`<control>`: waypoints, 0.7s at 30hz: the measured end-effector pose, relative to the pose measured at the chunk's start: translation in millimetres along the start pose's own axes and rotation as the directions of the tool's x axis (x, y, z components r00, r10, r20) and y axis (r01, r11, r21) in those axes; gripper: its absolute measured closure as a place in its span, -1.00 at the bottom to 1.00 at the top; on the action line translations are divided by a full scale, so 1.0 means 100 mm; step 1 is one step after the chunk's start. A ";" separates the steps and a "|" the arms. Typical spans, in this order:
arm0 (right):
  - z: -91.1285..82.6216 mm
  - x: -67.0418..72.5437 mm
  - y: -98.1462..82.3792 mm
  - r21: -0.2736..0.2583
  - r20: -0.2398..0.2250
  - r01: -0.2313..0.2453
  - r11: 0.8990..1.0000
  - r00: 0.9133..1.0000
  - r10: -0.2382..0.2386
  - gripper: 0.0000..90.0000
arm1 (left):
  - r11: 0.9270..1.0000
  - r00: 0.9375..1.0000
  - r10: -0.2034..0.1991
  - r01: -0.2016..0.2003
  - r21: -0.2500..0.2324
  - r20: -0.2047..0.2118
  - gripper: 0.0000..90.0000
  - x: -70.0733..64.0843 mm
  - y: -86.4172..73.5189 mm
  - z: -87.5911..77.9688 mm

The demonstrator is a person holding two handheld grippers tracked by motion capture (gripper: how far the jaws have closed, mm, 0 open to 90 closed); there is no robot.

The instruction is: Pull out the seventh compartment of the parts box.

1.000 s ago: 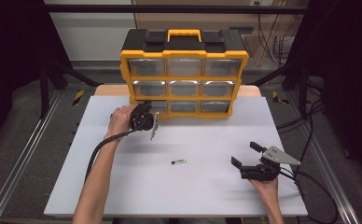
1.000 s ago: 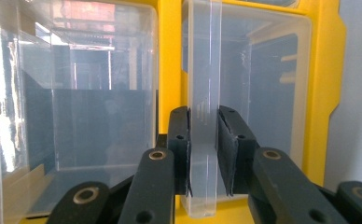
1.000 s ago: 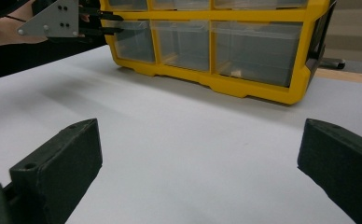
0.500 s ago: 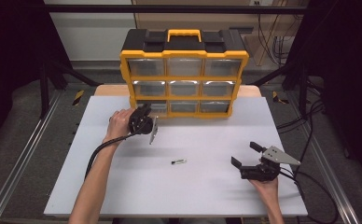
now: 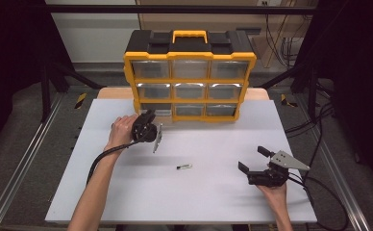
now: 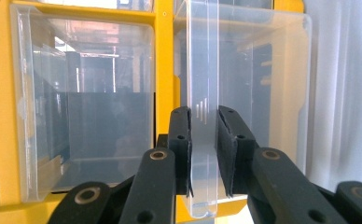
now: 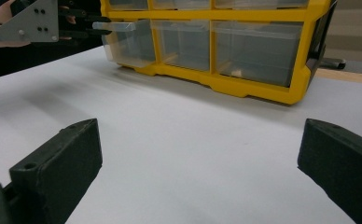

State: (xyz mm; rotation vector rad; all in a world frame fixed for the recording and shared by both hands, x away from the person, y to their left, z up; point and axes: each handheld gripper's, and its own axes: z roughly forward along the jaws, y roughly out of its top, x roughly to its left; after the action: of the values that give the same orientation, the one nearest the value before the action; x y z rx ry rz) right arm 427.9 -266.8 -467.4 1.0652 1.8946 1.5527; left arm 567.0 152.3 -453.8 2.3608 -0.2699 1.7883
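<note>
Two tools: my left tool pinches the bottom-left drawer's clear handle on the yellow organizer; the right tool rests spread. Next, I'd pull straight out.

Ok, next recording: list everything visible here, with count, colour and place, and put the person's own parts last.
Plastic drawer organiser with carry handle: one, yellow frame with black top, at the table's far edge.
Clear plastic drawers: nine, transparent, in three rows of three in the organiser.
Bottom-left drawer's handle tab: one, clear, between the left gripper's pads.
Small slim part: one, dark with a pale end, lying mid-table; too small to identify.
Table top: one, pale grey-white, under everything.
Left gripper: one, black, at the bottom-left drawer, shut on its handle tab.
Right gripper: one, black with a grey plate, near the table's right side, jaws wide open and empty.
Forearms: two, bare, entering from the bottom edge.
</note>
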 end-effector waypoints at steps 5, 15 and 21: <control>0.00 0.00 0.00 0.003 -0.002 -0.001 1.000 1.000 0.001 -0.99 | 1.000 1.000 -0.001 0.001 -0.001 -0.004 0.69 -0.02 0.01 -0.04; 0.00 0.00 0.00 0.004 -0.006 -0.001 1.000 1.000 0.001 -0.99 | 1.000 1.000 0.008 -0.008 0.003 -0.012 0.70 -0.05 0.03 -0.14; 0.00 0.00 0.00 0.003 -0.005 -0.002 1.000 1.000 0.002 -0.99 | 1.000 1.000 0.013 -0.013 0.001 -0.012 0.70 -0.06 0.05 -0.18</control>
State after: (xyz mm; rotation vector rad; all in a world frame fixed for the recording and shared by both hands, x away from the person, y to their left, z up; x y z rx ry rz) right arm 427.9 -266.9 -467.1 1.0653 1.9005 1.5551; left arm 547.2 152.0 -454.6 2.3538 -0.2829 1.8081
